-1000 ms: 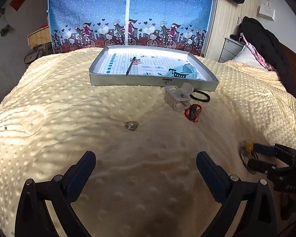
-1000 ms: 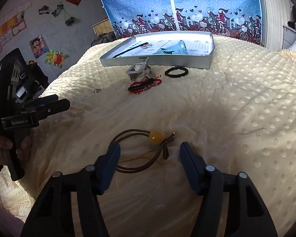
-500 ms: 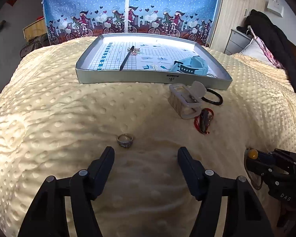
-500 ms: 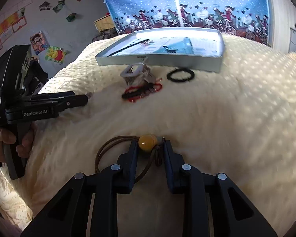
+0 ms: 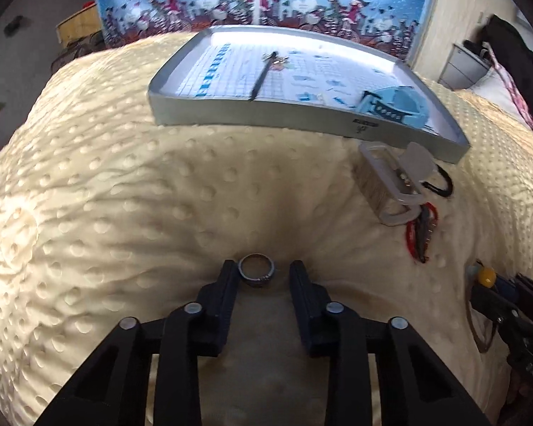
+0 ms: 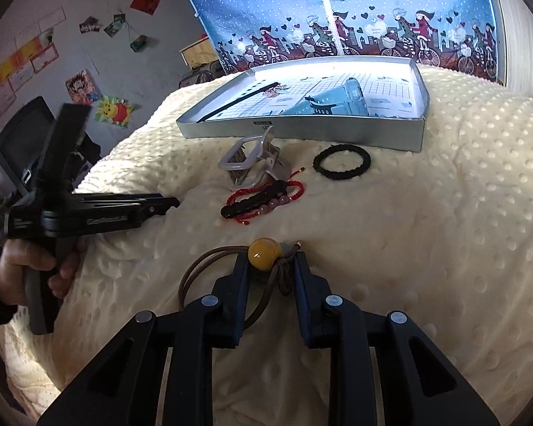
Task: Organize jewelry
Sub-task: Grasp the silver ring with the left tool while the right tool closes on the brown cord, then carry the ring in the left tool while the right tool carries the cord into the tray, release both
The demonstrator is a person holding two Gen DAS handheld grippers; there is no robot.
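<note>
On the bed (image 6: 462,213), a tray (image 6: 302,129) lies toward the far edge, with a pen (image 5: 263,76) inside it at its left and a folded item (image 5: 394,103) inside at its right. Just in front of the tray's near wall stands a small open box (image 6: 247,159), a hair tie (image 6: 342,160) to its right. Nearer than the box lies a tangle of bracelets (image 6: 263,200). Closer still, the cord necklace with its bead (image 6: 264,252) lies between the fingers of the right gripper (image 6: 269,266). Well to the left of the bracelets, a ring (image 5: 256,269) lies between the fingers of the left gripper (image 5: 263,277).
</note>
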